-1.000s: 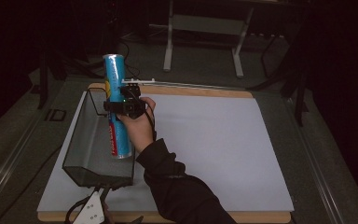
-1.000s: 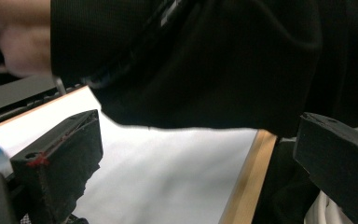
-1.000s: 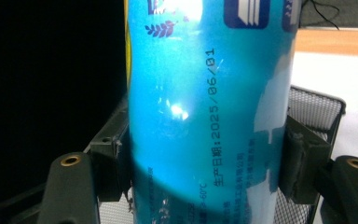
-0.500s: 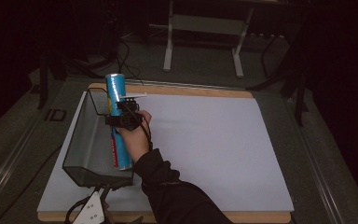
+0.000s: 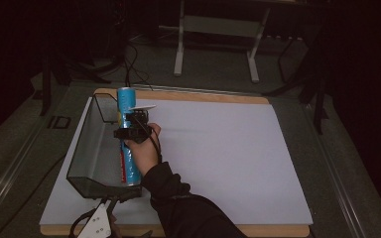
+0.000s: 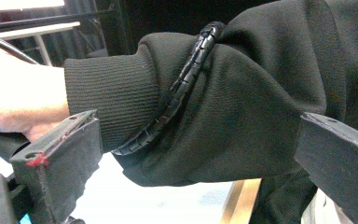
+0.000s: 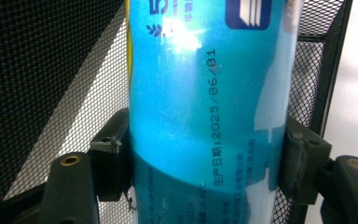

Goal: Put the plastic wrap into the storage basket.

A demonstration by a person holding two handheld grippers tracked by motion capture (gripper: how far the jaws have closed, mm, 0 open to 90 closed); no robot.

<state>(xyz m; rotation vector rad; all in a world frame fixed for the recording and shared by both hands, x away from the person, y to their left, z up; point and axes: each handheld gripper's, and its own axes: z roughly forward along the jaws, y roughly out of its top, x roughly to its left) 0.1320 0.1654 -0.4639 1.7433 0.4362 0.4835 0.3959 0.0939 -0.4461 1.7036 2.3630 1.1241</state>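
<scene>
High view down over the table [image 5: 218, 148]; gripper views close, sharing its left edge.

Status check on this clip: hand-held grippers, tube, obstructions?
Right hand-held gripper shut on blue tube, inside mesh basket. Left hand-held gripper open, idle at near edge. Nothing blocking.

1. Your sleeve [image 6: 242, 98] is black, thick fabric with a ribbed cuff [image 6: 109, 93] at the wrist.
2. A black ribbed cable [image 6: 182, 88] lies across your sleeve just behind the cuff.
3. Your left gripper [image 6: 200, 172] has two blocky black jaws with worn, scuffed edges; one carries a red mark at its corner.
4. Your right gripper [image 7: 207, 163] has black jaws with brass-coloured screws at their bases.
5. A grey plate [image 5: 97, 225] with small holes sits on your left gripper.
</scene>
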